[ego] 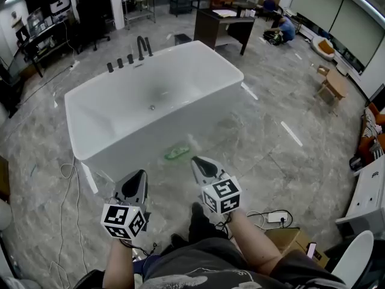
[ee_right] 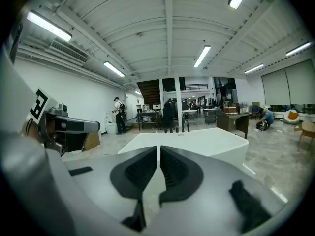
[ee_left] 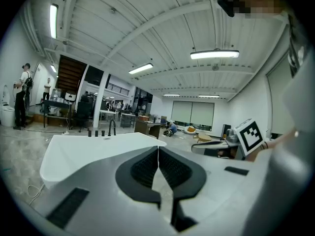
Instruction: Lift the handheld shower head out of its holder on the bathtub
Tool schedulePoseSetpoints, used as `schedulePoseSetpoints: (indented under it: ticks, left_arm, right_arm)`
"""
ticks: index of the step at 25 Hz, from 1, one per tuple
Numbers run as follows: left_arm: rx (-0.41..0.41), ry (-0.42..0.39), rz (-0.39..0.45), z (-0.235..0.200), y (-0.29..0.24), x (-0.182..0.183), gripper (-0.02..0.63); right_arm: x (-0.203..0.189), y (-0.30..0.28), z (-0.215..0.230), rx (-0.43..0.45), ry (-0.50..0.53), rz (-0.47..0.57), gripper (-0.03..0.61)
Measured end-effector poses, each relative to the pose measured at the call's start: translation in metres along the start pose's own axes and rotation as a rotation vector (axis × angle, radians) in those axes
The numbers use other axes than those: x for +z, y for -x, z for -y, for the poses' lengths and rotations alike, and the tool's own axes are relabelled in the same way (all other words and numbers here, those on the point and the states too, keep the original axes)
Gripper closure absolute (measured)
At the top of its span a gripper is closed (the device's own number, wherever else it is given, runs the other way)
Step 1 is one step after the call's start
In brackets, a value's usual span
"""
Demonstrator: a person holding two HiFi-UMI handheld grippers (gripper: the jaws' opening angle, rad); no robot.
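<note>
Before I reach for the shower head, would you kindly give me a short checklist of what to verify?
1. The left hand-held gripper is empty: ok, jaws together on nothing.
2. The right hand-held gripper is open for a grasp: not ok, jaws shut, empty.
3. The fixtures are close enough: not ok, they stand on the far rim of the tub, and both grippers are at its near side.
4. Which fixture is the shower head: cannot tell, too small.

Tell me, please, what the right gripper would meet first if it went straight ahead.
Probably the near wall of the white bathtub; the right gripper points straight at it, though depth is unclear.
</note>
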State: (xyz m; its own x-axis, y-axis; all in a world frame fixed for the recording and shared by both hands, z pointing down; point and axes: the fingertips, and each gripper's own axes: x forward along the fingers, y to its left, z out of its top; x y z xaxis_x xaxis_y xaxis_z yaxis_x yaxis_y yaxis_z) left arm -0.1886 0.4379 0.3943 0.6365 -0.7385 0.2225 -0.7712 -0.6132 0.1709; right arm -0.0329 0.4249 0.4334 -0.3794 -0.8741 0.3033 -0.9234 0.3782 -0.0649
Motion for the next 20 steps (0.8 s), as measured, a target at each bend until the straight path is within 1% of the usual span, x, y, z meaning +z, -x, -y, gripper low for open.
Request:
schedulePoseSetpoints:
  ticks: [3,6,8,10,12,16,20]
  left_arm:
    - [0.012,0.015,0.001,-0.004,-0.016,0.002,0.598]
    - [0.027,0.037,-0.009,-0.01,-0.04,0.001,0.598]
    - [0.039,0.047,-0.016,-0.014,-0.062,0.0,0.598]
    - [0.053,0.048,-0.018,-0.017,-0.09,0.003,0.598]
    - [0.067,0.046,-0.015,-0.021,-0.122,0.014,0.598]
    - [0.106,0.04,0.004,-0.039,-0.179,0.051,0.598]
    - [0.137,0.035,0.004,-0.048,-0.213,0.064,0.598]
  right_arm:
    - [0.004,-0.009,0.016,0.003,-0.011,0.006,0.54]
    - [0.008,-0.023,0.039,0.017,-0.058,0.032,0.54]
    - [0.009,-0.036,0.062,0.022,-0.084,0.041,0.54]
    - [0.012,-0.05,0.089,0.028,-0.089,0.048,0.539]
    - [0.021,-0.067,0.119,0.043,-0.085,0.058,0.539]
    - [0.051,-0.11,0.169,0.08,-0.082,0.053,0.538]
    - [0.06,-0.135,0.202,0.09,-0.101,0.056,0.538]
